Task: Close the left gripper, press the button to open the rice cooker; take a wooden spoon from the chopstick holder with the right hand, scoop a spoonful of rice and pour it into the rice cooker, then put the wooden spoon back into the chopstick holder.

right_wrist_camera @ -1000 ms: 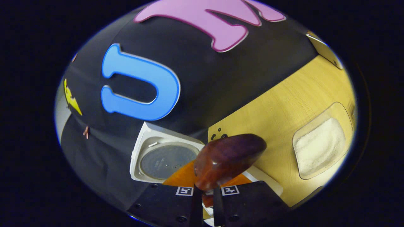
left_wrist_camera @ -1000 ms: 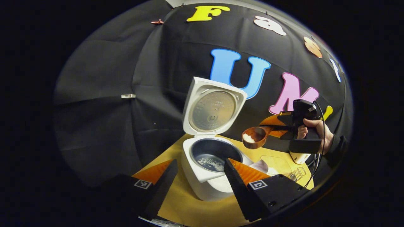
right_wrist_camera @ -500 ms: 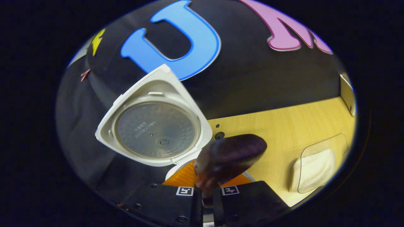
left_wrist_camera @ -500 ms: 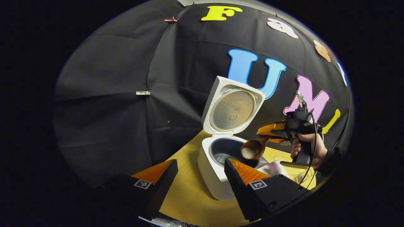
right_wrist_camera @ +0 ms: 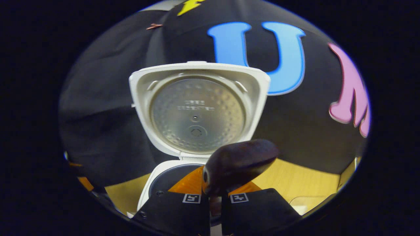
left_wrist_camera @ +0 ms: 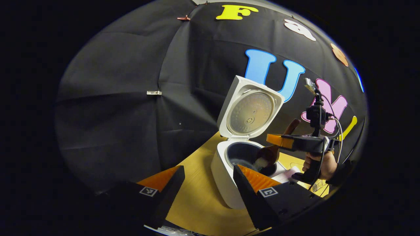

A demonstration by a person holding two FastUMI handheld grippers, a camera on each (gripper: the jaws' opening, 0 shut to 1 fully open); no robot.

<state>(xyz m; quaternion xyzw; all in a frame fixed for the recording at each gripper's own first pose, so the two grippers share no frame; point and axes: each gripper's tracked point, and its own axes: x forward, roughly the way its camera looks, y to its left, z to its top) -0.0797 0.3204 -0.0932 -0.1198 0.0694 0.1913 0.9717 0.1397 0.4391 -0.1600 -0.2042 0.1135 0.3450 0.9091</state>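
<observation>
Left gripper (left_wrist_camera: 205, 186): you are holding it low, short of the rice cooker, its fingers standing spread with nothing between them; the cooker's near corner is showing through the gap.
Right gripper (left_wrist_camera: 279, 140): you are holding it level above the cooker's right side, your hand (left_wrist_camera: 323, 164) wrapping the grip below it. In the right gripper view its fingers (right_wrist_camera: 188, 183) are pinching the wooden spoon close to the camera.
Wooden spoon (left_wrist_camera: 274, 149): it is sitting tilted, handle end rising up past the fingers, bowl dipping down inside the pot's mouth. In the right gripper view the dark rounded handle end (right_wrist_camera: 241, 162) is poking out just above the fingers.
Rice (left_wrist_camera: 261, 162): a small white heap is lying in the spoon's bowl, at its lower edge, over the pot.
Rice cooker (left_wrist_camera: 226, 177): white, standing on the yellow wooden desk (left_wrist_camera: 197, 203), its dark inner pot (left_wrist_camera: 241, 154) lying exposed.
Lid (right_wrist_camera: 197, 108): it is standing open and nearly upright behind the pot, its dimpled metal inner plate facing you.
Chopstick holder: you cannot tell it from these views; a wire shape is showing blurred under your right hand.
</observation>
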